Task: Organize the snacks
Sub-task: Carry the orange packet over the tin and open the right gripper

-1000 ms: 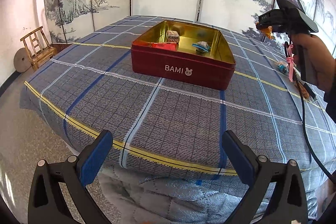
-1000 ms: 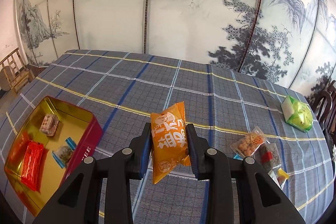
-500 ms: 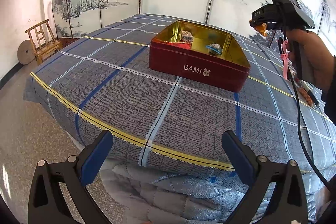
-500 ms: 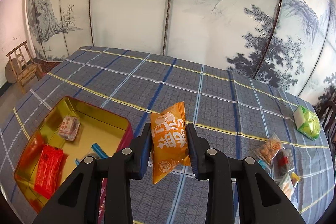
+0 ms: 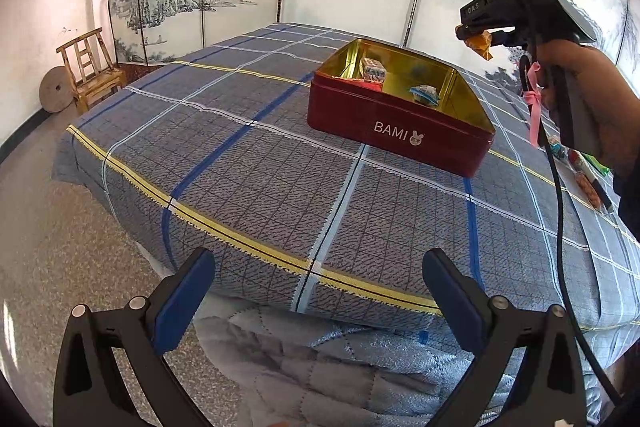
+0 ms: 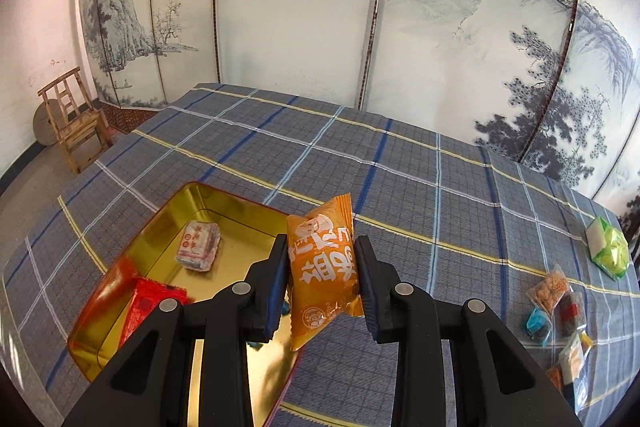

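Note:
An orange snack packet (image 6: pixel 322 269) hangs between the pads of my right gripper (image 6: pixel 323 285), which is shut on it above the near right corner of the red tin (image 6: pixel 100 315). The tin's gold inside holds a pale wrapped snack (image 6: pixel 199 246), a red packet (image 6: pixel 154 305) and a small blue one. In the left wrist view the right gripper (image 5: pixel 478 41) with the orange packet (image 5: pixel 480 43) hovers over the far right of the BAMI tin (image 5: pixel 396 133). My left gripper (image 5: pixel 318 301) is open and empty at the bed's near edge.
The tin sits on a bed with a blue-grey plaid cover (image 6: pixel 400 167). Several loose snacks (image 6: pixel 560 307) and a green packet (image 6: pixel 610 249) lie at the right. A wooden chair (image 6: pixel 74 123) stands by the wall at left. A painted screen stands behind the bed.
My right gripper has carried the orange packet leftward until it is over the tin. The left gripper has drifted a little, so the tin sits further right in its view.

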